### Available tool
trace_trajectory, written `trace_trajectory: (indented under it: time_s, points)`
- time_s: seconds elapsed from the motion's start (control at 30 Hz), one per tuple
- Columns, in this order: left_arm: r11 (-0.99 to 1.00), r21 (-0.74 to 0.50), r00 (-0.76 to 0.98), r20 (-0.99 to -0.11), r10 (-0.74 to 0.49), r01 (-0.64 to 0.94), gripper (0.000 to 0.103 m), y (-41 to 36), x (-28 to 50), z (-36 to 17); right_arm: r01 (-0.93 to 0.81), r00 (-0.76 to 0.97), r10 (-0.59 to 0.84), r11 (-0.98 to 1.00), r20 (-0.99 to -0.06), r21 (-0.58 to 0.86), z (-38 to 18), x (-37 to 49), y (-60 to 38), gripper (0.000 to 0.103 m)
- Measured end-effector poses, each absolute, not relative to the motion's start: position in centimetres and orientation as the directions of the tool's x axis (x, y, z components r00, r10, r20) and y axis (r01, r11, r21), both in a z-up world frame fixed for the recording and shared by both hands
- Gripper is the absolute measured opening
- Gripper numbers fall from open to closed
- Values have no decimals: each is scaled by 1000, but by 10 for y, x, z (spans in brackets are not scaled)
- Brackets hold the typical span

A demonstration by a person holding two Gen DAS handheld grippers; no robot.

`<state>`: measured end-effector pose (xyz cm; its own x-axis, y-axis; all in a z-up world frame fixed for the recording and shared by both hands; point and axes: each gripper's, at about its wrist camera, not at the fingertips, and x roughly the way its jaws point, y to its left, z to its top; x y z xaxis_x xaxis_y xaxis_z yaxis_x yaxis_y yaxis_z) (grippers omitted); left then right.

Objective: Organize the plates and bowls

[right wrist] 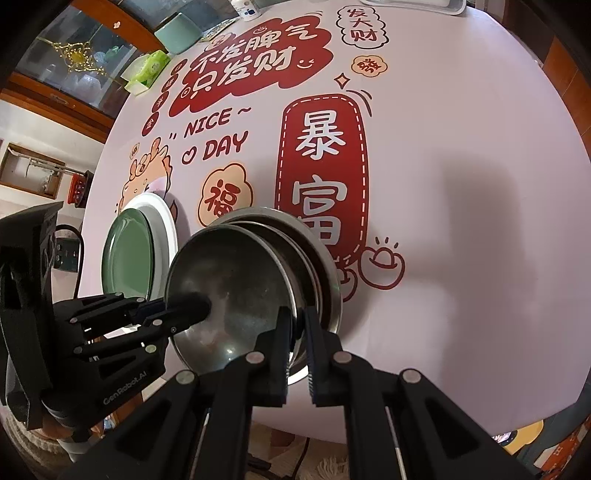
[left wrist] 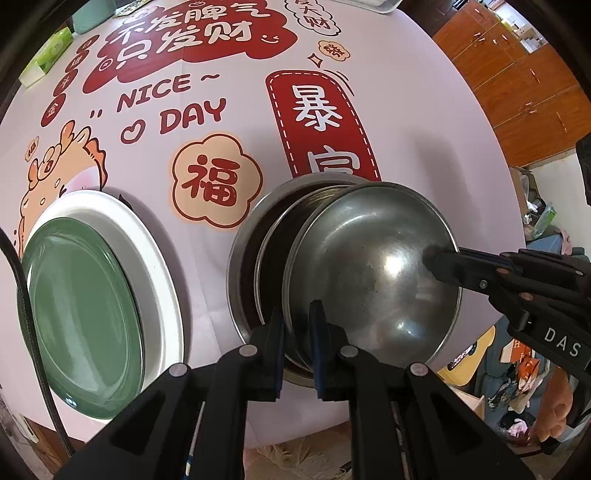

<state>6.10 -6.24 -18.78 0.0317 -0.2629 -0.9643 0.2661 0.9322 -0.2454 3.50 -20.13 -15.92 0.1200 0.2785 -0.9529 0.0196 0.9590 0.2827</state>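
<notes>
Table [left wrist: 406, 122]: round, covered with a pale cloth printed with red and cream cartoon patches, Chinese characters and the words "NICE DAY"; it fills most of both views.
White plate [left wrist: 155, 240]: lies flat on the cloth to the left of the metal bowls, apart from them.
Green plate [left wrist: 81, 314]: sits inside the white plate, smaller, its rim within the white rim.
Lower bowls [left wrist: 251, 229]: a stack of steel bowls nested on the table near its front edge — at least two rims show, one inside the other.
Top bowl [left wrist: 369, 273]: steel, shiny inside, held tilted over the stack and shifted off-centre toward the table edge; its lower side dips into the stack, and whether it touches the bowl beneath cannot be told.
Left gripper [left wrist: 297, 321]: black, pointing steeply down, jaws nearly together and clamped on the top bowl's rim — one finger inside the bowl, one outside.
Right gripper [right wrist: 298, 325]: black, also pointing steeply down, pinching the opposite side of the same rim in the same way; in the left view its fingertips reach in over the far edge.
Tissue pack [left wrist: 46, 55]: green and white, at the far left edge of the table.
Teal cup [right wrist: 177, 33]: beside the tissue pack, at the far side of the table.
</notes>
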Motion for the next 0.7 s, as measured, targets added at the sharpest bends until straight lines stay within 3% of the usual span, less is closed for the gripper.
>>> trace_trajectory:
  time_s: [0.43,0.7]
  points:
    - [934,-223,47,-968,-246,280,12,-61,67,-186,-1,117,240,971,-964,241,-163,39,-197,9]
    - [930,-233,54,-965,-258,284,19,-59,67,-179,-18,142,236,972,-961,236,-153,41,-196,9]
